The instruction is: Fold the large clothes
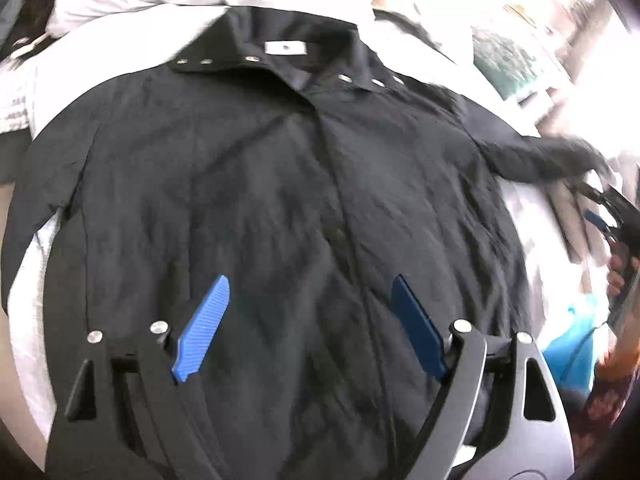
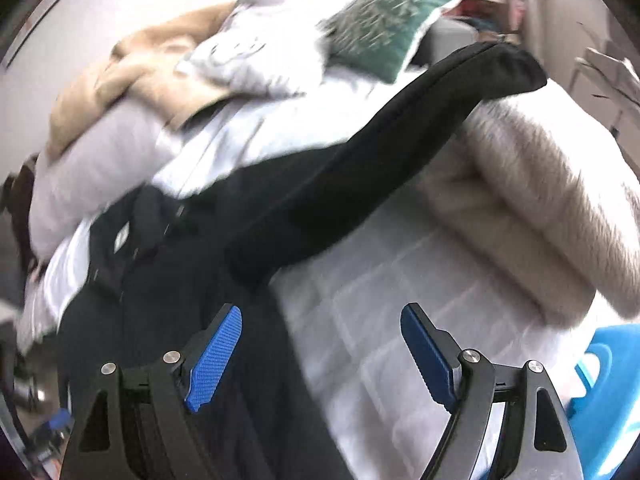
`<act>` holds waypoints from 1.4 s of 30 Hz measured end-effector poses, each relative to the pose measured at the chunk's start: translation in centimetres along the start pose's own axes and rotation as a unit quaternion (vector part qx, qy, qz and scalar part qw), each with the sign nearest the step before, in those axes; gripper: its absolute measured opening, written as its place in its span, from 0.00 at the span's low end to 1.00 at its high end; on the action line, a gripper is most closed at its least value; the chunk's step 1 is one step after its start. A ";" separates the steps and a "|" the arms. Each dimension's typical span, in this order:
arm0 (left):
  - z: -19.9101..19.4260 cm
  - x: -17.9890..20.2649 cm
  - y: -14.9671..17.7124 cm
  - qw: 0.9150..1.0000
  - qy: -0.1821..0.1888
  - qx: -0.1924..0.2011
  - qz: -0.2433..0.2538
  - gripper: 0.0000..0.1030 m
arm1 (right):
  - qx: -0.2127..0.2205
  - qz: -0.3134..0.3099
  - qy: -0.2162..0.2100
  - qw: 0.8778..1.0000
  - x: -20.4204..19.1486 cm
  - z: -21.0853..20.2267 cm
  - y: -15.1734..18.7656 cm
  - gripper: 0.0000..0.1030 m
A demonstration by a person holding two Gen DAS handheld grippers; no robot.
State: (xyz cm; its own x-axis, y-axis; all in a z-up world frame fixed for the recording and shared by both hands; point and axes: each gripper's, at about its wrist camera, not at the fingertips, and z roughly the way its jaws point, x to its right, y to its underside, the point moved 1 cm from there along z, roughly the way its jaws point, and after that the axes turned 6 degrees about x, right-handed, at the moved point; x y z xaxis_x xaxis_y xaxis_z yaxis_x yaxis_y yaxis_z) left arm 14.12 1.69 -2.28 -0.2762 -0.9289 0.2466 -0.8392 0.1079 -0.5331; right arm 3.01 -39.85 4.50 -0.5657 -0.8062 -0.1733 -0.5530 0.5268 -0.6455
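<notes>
Your left gripper (image 1: 310, 326) hangs tilted steeply down over the lower front of the black shirt (image 1: 280, 184), its blue pads (image 1: 202, 330) spread wide with nothing between them and clear of the cloth. The shirt lies face up and buttoned on the white quilted bed cover (image 2: 392, 320), collar (image 1: 280, 46) toward the far side of the bed, where pillows are piled.

Your right gripper (image 2: 320, 354) also points downward, rolled so the bed looks slanted, straddling the shirt's side edge. Its jaws stand wide and grip nothing.

One sleeve (image 2: 360, 160) stretches out toward the bed's right edge, its cuff resting on a folded fluffy blanket (image 2: 540, 200). A green cushion (image 2: 392, 20) sits beyond.
</notes>
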 end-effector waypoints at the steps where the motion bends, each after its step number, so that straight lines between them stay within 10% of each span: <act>1: 0.3 -0.6 -0.1 1.000 -0.010 0.014 -0.010 0.81 | 0.011 0.013 0.004 1.000 0.7 1.3 -0.5 0.81; 14: 3.9 -6.6 -1.9 0.995 -0.043 0.036 -0.087 0.81 | 0.098 0.153 -0.012 0.983 8.3 5.9 -7.7 0.80; 23: 2.8 -7.4 -3.4 0.992 -0.036 0.062 -0.099 0.81 | 0.111 0.151 0.044 0.981 6.9 6.2 -8.8 0.16; 32: 1.4 -7.1 -4.1 0.991 -0.006 0.078 -0.108 0.81 | 0.167 0.075 0.000 0.983 -0.1 1.9 -10.3 0.07; 42: 0.4 -6.9 -4.3 0.990 0.010 0.084 -0.113 0.81 | 0.176 -0.123 -0.138 0.967 -17.6 -1.8 -9.9 0.07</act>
State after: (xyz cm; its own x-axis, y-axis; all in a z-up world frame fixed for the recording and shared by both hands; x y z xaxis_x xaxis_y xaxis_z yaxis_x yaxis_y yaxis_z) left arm 19.83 7.48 -2.02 -0.1010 -0.9154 0.3896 -0.7911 -0.1635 -0.5894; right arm 17.35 -30.39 15.30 -0.2319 -0.9623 -0.1423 -0.3797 0.2243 -0.8975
